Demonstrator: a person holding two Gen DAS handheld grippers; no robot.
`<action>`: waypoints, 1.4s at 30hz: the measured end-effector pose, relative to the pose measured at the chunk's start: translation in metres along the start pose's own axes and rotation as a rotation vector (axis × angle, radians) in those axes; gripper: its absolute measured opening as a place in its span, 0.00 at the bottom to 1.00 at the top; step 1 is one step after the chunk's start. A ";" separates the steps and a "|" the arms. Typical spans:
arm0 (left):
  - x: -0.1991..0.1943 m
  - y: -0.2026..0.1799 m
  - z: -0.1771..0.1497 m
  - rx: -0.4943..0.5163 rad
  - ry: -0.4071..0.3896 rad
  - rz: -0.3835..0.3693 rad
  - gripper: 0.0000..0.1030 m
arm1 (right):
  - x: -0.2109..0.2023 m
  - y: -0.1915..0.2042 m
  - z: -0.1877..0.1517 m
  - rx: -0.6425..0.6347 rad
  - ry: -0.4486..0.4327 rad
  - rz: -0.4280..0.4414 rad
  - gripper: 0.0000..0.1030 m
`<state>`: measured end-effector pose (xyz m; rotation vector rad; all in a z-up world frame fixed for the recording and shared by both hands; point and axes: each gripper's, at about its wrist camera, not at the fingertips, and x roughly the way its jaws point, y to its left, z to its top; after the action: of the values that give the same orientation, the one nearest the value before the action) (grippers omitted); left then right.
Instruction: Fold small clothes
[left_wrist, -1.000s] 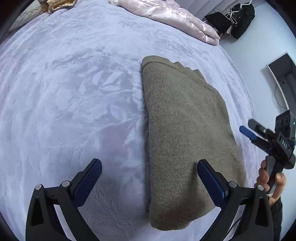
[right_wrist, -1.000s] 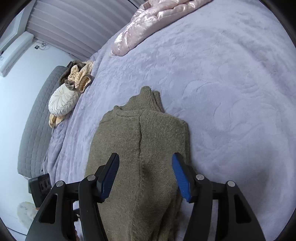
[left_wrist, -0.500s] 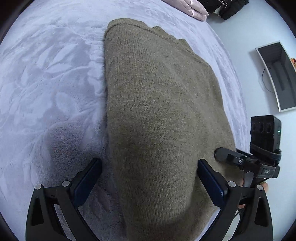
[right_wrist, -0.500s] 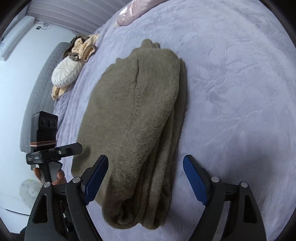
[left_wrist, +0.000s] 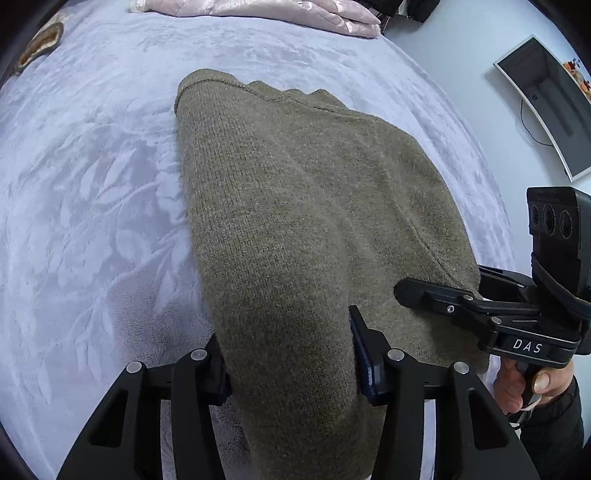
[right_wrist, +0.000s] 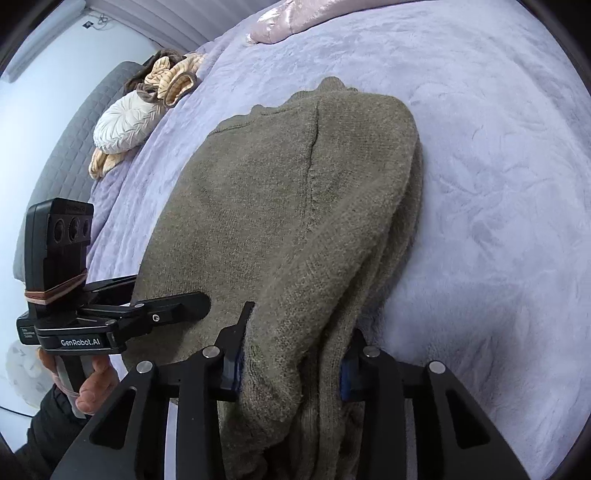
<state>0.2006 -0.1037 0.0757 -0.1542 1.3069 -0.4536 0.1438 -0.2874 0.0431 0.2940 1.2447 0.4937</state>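
Observation:
An olive-brown knit sweater (left_wrist: 303, 206) lies folded lengthwise on a lavender bedspread (left_wrist: 92, 177), neck end far from me. My left gripper (left_wrist: 290, 356) is shut on the near left corner of its folded edge. My right gripper (right_wrist: 291, 363) is shut on the near right corner, where several layers bunch between the fingers. The sweater also fills the right wrist view (right_wrist: 295, 206). The right gripper shows in the left wrist view (left_wrist: 491, 314), and the left gripper shows in the right wrist view (right_wrist: 122, 314).
A pink quilt (left_wrist: 280, 13) lies at the far end of the bed. A white cushion (right_wrist: 125, 123) and tan ruffled cloth (right_wrist: 173, 75) sit by the grey headboard (right_wrist: 70, 155). A curved monitor (left_wrist: 546, 103) hangs on the wall.
Both grippers moved in over the near end of the sweater and closed on it. They were open one second ago.

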 end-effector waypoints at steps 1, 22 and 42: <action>-0.001 0.000 0.001 0.004 -0.004 0.007 0.49 | -0.002 0.004 0.000 -0.013 -0.004 -0.015 0.37; -0.053 -0.011 -0.017 0.064 -0.069 0.072 0.48 | -0.039 0.076 -0.017 -0.154 -0.070 -0.104 0.35; -0.107 -0.012 -0.120 0.089 -0.138 0.148 0.48 | -0.060 0.147 -0.090 -0.254 -0.102 -0.099 0.34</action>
<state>0.0635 -0.0539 0.1439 -0.0138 1.1515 -0.3681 0.0148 -0.1961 0.1354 0.0416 1.0783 0.5385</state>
